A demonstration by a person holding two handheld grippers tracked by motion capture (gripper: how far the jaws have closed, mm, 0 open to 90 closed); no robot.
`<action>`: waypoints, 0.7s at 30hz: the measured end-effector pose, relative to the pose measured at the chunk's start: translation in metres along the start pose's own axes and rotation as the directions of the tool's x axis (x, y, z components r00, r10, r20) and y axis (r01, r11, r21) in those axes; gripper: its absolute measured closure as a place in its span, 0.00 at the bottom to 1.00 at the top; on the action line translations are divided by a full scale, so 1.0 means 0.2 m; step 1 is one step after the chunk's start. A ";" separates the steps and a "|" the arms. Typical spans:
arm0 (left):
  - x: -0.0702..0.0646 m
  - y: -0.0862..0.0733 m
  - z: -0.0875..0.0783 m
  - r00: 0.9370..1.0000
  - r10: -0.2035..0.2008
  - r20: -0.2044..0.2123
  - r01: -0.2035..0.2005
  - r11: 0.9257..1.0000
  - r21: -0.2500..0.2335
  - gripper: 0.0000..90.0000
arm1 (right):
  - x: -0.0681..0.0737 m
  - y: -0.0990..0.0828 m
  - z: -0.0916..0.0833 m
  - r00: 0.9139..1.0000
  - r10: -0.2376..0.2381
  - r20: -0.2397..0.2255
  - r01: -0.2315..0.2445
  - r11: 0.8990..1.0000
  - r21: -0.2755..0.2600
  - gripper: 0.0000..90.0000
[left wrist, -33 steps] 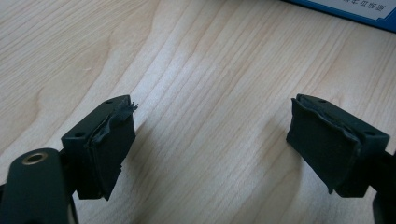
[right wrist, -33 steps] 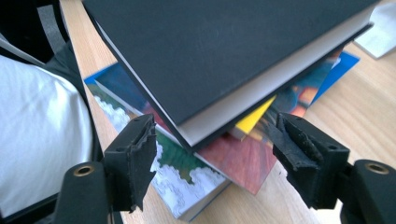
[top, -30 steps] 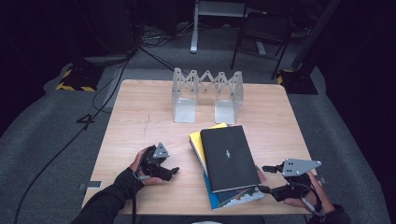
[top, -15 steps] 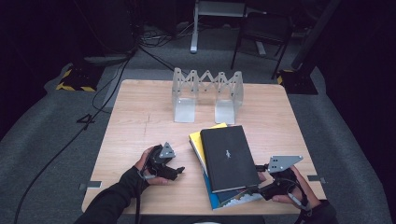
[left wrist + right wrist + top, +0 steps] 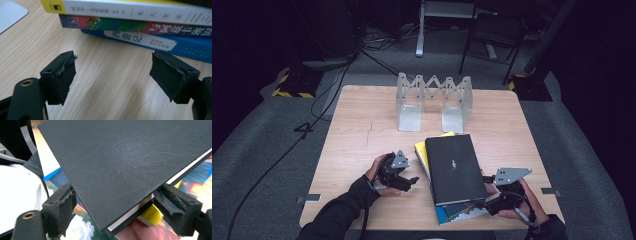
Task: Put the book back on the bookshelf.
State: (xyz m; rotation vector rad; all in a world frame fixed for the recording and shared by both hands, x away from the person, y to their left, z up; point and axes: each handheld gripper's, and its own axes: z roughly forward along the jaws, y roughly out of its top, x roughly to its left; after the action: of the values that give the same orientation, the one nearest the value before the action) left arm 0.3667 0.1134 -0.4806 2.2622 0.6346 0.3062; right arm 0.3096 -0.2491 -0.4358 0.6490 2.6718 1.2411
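Observation:
A stack of books lies at the table's front right: a black book (image 5: 454,167) on top, then a yellow one (image 5: 421,150), with a blue one (image 5: 457,212) at the bottom. My right gripper (image 5: 487,197) is at the stack's near right corner. In the right gripper view the black book's corner (image 5: 130,162) sits between the jaws of this gripper (image 5: 117,207). They have just been opening, and the left pad stands clear of the book. My left gripper (image 5: 411,181) rests left of the stack, facing the book spines (image 5: 140,26). Its jaws (image 5: 113,72) have just closed slightly and hold nothing.
A metal accordion book rack (image 5: 434,95) stands at the back middle of the wooden table (image 5: 362,125); a corner of its base plate (image 5: 10,12) shows in the left gripper view. Dark floor, cables and chair legs surround the table.
My left hand has slid right, closer to the book spines. My right hand has moved left, in onto the stack's corner. The books have stayed put.

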 end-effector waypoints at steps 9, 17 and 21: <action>0.01 0.01 0.00 1.000 0.009 0.000 -0.009 1.000 -0.009 0.23 | 0.02 0.04 0.05 1.000 -0.002 0.014 0.002 1.000 -0.001 0.20; 0.03 0.03 -0.01 1.000 0.004 0.008 -0.004 1.000 -0.029 0.26 | 0.03 0.09 0.10 1.000 -0.001 0.022 0.001 1.000 0.007 0.20; 0.03 0.03 0.00 1.000 0.012 -0.002 -0.012 1.000 -0.022 0.27 | 0.05 0.13 0.14 0.999 -0.026 0.027 0.025 0.999 0.025 0.21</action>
State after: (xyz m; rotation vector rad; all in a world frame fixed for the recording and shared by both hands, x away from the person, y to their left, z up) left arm 0.3738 0.1131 -0.4754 2.2457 0.6157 0.3204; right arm 0.3173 -0.2104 -0.4348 0.6290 2.6681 1.1865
